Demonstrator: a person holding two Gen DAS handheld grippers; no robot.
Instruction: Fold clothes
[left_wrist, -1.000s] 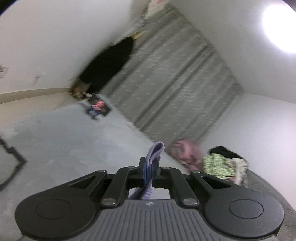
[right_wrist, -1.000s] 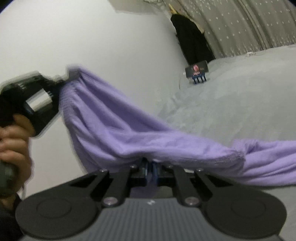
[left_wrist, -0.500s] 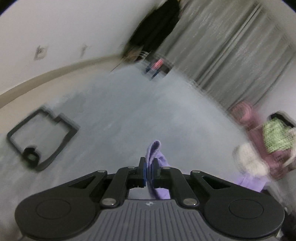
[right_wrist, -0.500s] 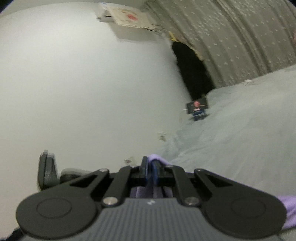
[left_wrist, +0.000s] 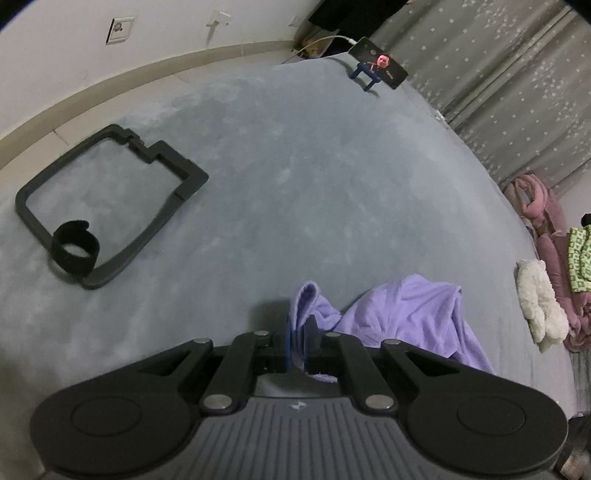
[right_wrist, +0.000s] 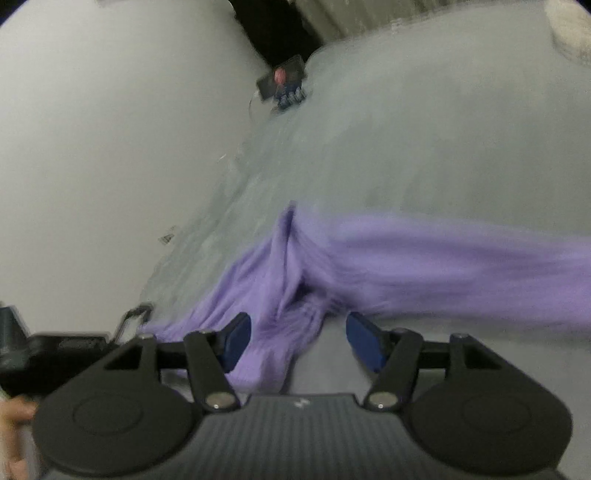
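Observation:
A lilac fleece garment (left_wrist: 406, 314) lies crumpled on the grey bed (left_wrist: 295, 184). My left gripper (left_wrist: 300, 341) is shut on a fold of its edge, which sticks up between the blue pads. In the right wrist view the same garment (right_wrist: 369, 258) stretches across the bed, blurred by motion. My right gripper (right_wrist: 297, 338) is open, its blue pads (right_wrist: 236, 339) wide apart, with cloth lying between and under them but not pinched. The other gripper's black body (right_wrist: 55, 350) and a hand (right_wrist: 14, 417) show at the lower left.
A black plastic frame (left_wrist: 107, 206) with a strap loop lies on the bed's left part. A phone on a blue stand (left_wrist: 376, 70) sits at the far edge. A pile of pink, white and green clothes (left_wrist: 546, 266) lies at the right. Grey curtains (left_wrist: 498, 74) hang behind.
Both grippers have swung down from the raised position toward the bed. The right gripper, shut on the garment half a second ago, has opened and let the cloth drop.

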